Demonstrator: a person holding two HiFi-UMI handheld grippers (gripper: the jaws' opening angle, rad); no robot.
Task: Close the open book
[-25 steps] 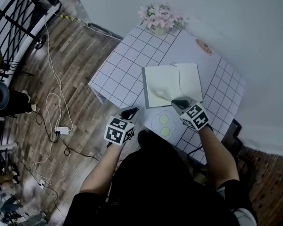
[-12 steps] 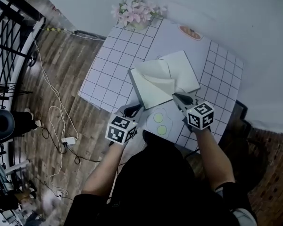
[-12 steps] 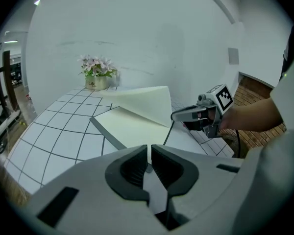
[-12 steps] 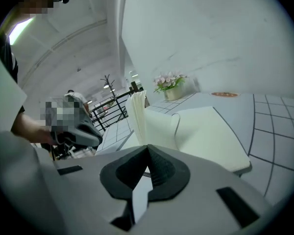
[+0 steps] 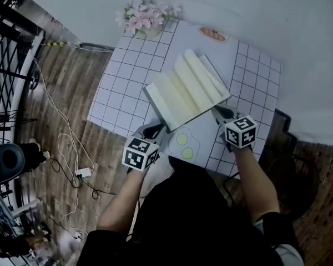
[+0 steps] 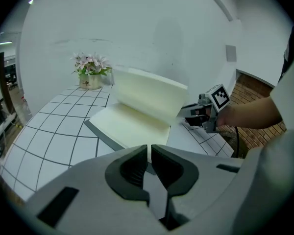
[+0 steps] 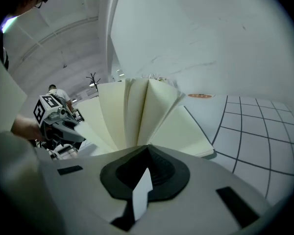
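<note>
Head view: the book is lying open on the checked table, its pages fanning upright.

Left gripper view: the left gripper is hovering closed and empty beside it, likely ready to steady it.

Right gripper view: the right gripper, jaws shut, is sitting at the fan's base, probably to tip it over.

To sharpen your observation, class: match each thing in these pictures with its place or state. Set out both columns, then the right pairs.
1 book
2 flowers
3 left hand-held gripper
4 right hand-held gripper

A at the far edge of the table
B by the book's right corner
C mid-table, pages fanned upward
D by the book's nearest corner

Pairs: 1-C, 2-A, 3-D, 4-B
</note>
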